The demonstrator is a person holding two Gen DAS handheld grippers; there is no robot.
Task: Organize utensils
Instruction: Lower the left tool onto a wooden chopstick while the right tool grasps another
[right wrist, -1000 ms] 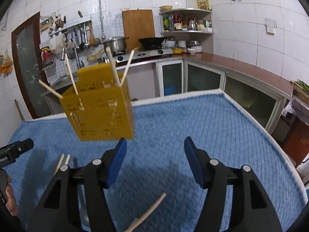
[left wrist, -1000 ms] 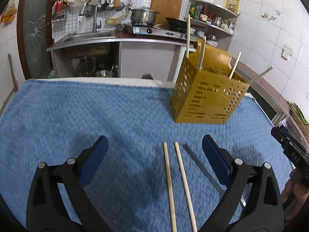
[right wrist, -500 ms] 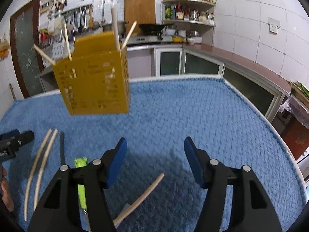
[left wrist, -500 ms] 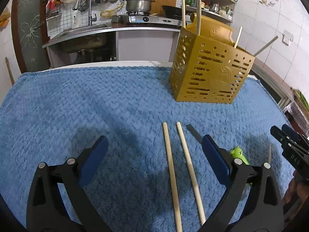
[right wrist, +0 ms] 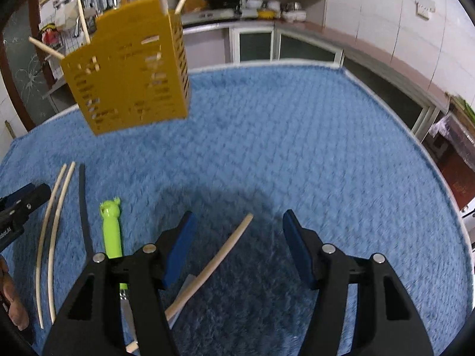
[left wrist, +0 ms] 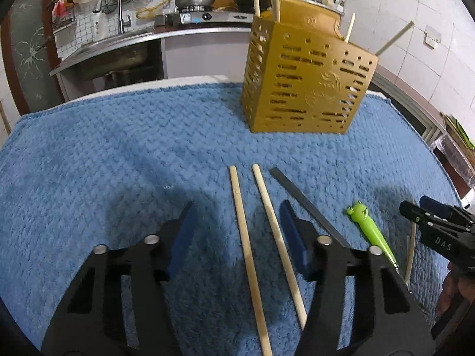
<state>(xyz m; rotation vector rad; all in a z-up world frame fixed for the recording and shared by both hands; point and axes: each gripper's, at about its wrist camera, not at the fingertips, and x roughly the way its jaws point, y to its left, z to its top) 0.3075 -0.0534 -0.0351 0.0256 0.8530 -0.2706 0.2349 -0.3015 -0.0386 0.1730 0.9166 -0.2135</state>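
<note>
Two pale chopsticks [left wrist: 248, 252] lie side by side on the blue towel [left wrist: 118, 148], both between the fingers of my left gripper [left wrist: 237, 204]. Its jaws are closing and the pads are not pressing on the sticks. My right gripper [right wrist: 239, 214] hangs open over a single chopstick [right wrist: 218, 256] that slants between its fingers. The perforated yellow utensil holder [left wrist: 305, 86] stands at the back with several chopsticks sticking out. A black flat stick [left wrist: 308, 207] and a green frog-handled utensil [left wrist: 371, 228] lie between the two grippers.
In the right wrist view the holder [right wrist: 130, 68] is at the far left, with the chopstick pair [right wrist: 58, 210], the black stick [right wrist: 84, 207] and the green utensil [right wrist: 112, 228] below it. The towel's edge [right wrist: 415, 136] curves along the right. Kitchen counters stand behind.
Both grippers have sunk toward the towel and tilted down. The left jaws have narrowed around the two chopsticks. The right gripper has come down over the single chopstick, its jaws unchanged.
</note>
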